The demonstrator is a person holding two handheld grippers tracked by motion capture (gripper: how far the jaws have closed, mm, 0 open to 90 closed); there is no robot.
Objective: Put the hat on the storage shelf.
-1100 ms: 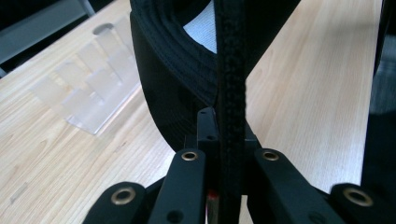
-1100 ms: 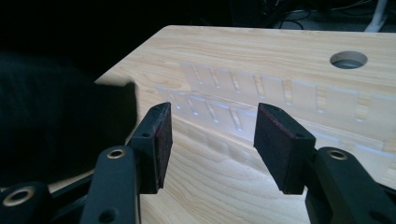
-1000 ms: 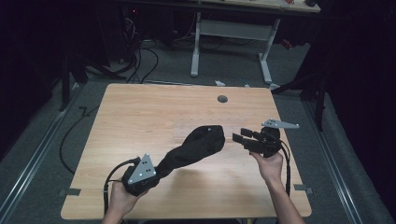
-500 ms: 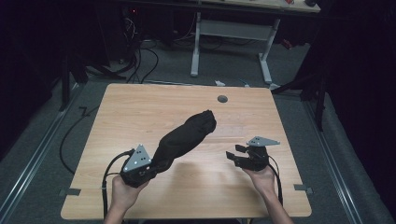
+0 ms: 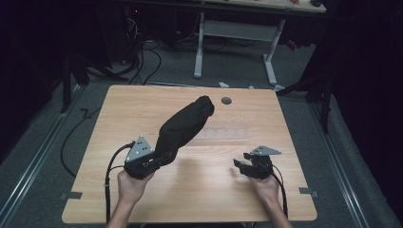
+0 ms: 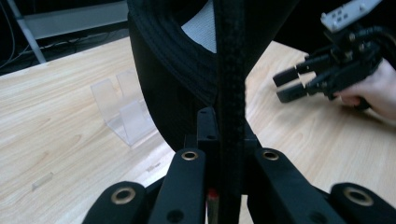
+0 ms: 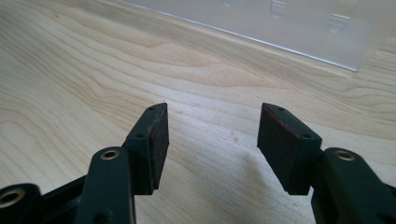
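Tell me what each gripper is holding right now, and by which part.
Left gripper clamps the black fabric item by its near edge; right gripper is open, holding nothing.

Wooden table (image 5: 142, 109), clear stand (image 5: 223, 134) atop

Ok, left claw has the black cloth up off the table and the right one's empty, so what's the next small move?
Probably bring the open right claw across to grip the cloth's free far end. The left claw pinches only one edge, the rest hangs raised and slack, and the right claw hovers low over bare table with nothing between its jaws.
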